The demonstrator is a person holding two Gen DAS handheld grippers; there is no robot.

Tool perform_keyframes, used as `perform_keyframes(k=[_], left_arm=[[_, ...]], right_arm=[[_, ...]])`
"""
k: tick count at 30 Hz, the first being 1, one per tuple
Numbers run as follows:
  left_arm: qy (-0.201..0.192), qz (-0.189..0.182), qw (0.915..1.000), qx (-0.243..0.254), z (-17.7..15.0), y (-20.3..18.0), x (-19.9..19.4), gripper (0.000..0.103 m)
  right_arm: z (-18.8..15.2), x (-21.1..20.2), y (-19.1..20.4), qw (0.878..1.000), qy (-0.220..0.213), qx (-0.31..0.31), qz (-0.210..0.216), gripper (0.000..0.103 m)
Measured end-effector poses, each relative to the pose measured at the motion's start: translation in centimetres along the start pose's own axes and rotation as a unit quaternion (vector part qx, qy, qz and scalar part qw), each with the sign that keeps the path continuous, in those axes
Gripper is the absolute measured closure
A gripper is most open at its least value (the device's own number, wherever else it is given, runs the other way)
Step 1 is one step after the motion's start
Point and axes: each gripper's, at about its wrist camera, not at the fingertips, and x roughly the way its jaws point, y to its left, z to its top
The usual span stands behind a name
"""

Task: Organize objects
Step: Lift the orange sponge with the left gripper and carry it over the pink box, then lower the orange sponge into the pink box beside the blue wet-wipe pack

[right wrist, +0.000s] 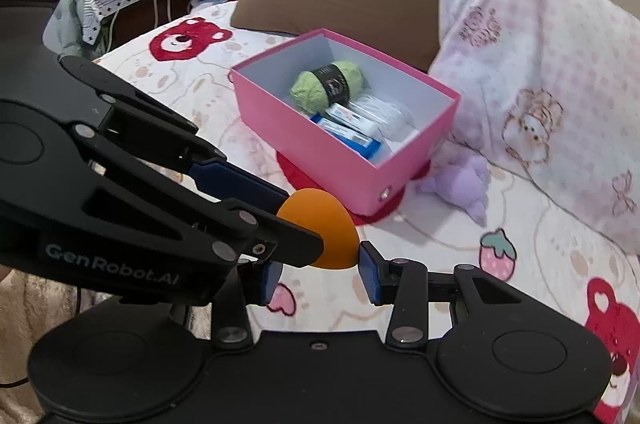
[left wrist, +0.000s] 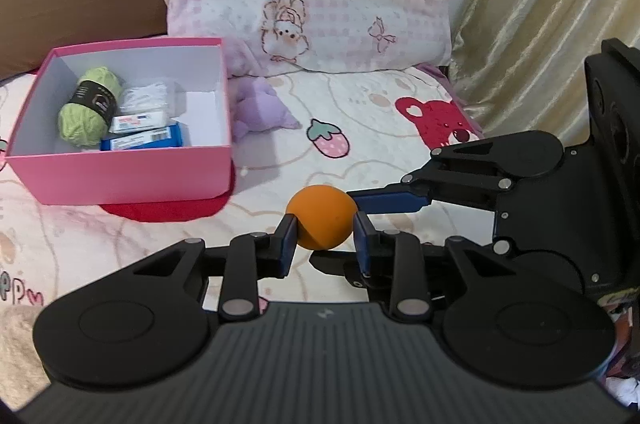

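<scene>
Already in pink box (left wrist: 120,180) on bed: green yarn (left wrist: 90,106), small packets. I have orange ball (left wrist: 322,216) clamped in left claw (left wrist: 325,238), right claw (right wrist: 320,276) gripping too (handover?); ball not yet boxed.

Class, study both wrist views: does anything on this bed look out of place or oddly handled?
Yes: both the left gripper and right gripper have their fingers around one orange ball, above the blanket, while the pink box sits apart.

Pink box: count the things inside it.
4 visible in the pink box: green yarn, white bundle, white packet, blue packet. More may be hidden underneath.
</scene>
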Motion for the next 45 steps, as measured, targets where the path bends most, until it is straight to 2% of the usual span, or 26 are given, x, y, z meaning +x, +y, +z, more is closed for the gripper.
perform_keyframes(k=[7,17,26,29,31,36,40,45], left_arm=[[-0.017,0.006,0.9996,-0.02,0.9,2.1,-1.9,0.072],[-0.056,0.021,0.9964,-0.06,4.1,6.9,-0.5,0.072],[-0.044,0.041,0.9948,-0.081,8.7,13.2,4.4,0.072],[-0.051,0.046,0.9948,-0.075,10.7,15.0,6.1,0.068],[-0.053,0.04,0.9934,-0.094,11.6,16.6,7.3,0.068],[-0.072,0.033,0.9881,-0.132,11.2,19.3,8.5,0.068],[-0.064,0.033,0.9852,-0.155,10.1,21.2,9.2,0.068],[-0.049,0.043,0.9829,-0.172,9.4,22.8,10.5,0.067]], right_arm=[[2.3,-0.2,1.4,0.999,-0.018,-0.03,0.004,0.057],[6.5,3.2,0.1,0.999,-0.045,-0.024,0.004,0.057],[10.8,9.9,-2.3,0.998,-0.057,-0.007,0.006,0.057],[12.7,12.0,-3.9,0.998,-0.057,0.009,0.01,0.057],[13.7,13.2,-4.8,0.998,-0.06,0.014,0.02,0.057],[15.0,15.7,-5.2,0.998,-0.05,-0.008,0.022,0.057],[15.6,17.7,-4.4,0.998,-0.028,-0.035,0.032,0.057],[15.8,20.0,-4.1,0.998,-0.002,-0.033,0.045,0.057]])
